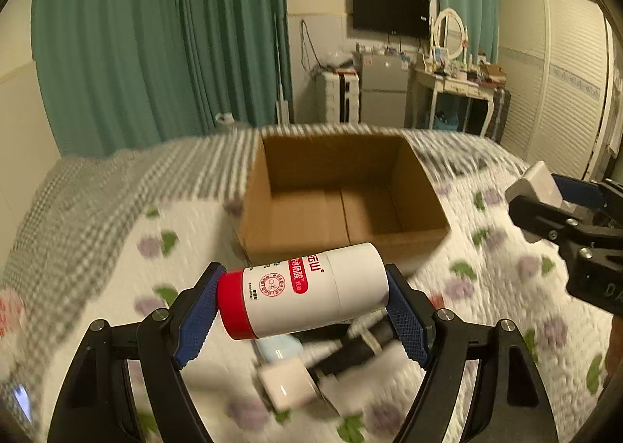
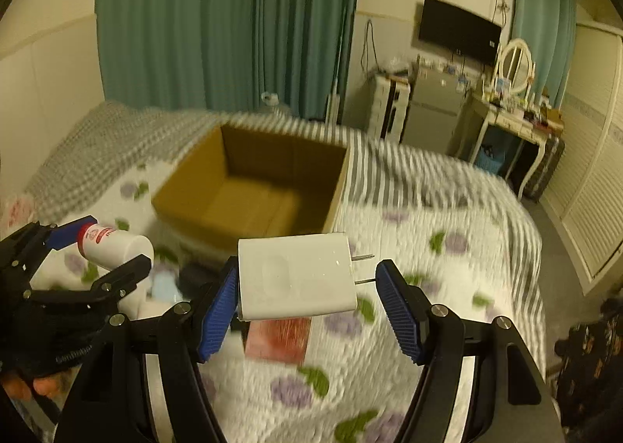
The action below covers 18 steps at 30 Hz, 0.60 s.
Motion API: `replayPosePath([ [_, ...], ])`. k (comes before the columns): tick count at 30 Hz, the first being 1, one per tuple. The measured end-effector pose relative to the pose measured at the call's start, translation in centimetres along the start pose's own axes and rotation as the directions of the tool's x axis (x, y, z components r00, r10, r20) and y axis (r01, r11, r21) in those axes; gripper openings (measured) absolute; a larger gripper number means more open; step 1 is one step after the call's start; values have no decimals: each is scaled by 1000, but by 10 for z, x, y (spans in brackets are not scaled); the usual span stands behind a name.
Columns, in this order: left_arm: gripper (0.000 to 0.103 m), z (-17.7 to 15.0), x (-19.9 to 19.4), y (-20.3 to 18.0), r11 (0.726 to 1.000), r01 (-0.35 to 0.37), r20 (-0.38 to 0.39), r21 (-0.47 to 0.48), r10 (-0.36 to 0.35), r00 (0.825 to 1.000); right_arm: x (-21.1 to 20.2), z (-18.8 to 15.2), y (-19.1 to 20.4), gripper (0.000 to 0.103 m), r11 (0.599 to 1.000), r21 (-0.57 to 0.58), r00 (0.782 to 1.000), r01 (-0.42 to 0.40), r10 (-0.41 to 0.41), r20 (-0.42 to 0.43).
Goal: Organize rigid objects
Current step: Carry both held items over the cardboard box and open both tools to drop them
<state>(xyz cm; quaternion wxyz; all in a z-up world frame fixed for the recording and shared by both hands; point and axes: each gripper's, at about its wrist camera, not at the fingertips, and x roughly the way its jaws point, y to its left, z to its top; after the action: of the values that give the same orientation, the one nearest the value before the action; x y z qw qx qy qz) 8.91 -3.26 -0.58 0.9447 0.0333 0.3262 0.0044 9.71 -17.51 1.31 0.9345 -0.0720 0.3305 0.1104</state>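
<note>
My left gripper point(image 1: 303, 289) is shut on a white bottle with a red cap point(image 1: 311, 287), held end to end between its blue pads above the flowered quilt. An open, empty cardboard box point(image 1: 342, 240) stands on the bed just beyond it. My right gripper point(image 2: 307, 275) is shut on a white plug charger point(image 2: 296, 279); the left pad presses its body and the prongs touch the right pad. The box point(image 2: 338, 186) lies ahead and to the left. Each view shows the other gripper: the right gripper point(image 1: 545, 201) with the charger point(image 1: 539, 180), the left gripper point(image 2: 105, 244) with the bottle point(image 2: 117, 244).
Under the left gripper lies a pile of small items on the quilt, among them a white adapter point(image 1: 288, 384) and dark and pale blue pieces. A reddish flat box point(image 2: 278, 338) lies under the charger. A fridge, dressing table point(image 1: 455, 85) and wardrobe stand beyond the bed.
</note>
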Motion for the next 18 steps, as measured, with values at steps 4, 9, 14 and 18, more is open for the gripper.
replayPosePath([
  [4,81,36,16,10,1000,-2,17,23,2,1000,8,34,-3,69,1000,-6,999,-16,16,43],
  [9,81,69,50,7,998,14,25,64,-15,1000,43,72,-8,69,998,8,997,-62,61,46],
  [14,81,89,100,2,993,62,12,99,-64,998,86,101,-9,69,998,-7,997,-62,62,37],
  [18,81,91,130,2,988,79,-7,129,-79,997,125,116,-15,69,998,-9,998,-64,64,19],
])
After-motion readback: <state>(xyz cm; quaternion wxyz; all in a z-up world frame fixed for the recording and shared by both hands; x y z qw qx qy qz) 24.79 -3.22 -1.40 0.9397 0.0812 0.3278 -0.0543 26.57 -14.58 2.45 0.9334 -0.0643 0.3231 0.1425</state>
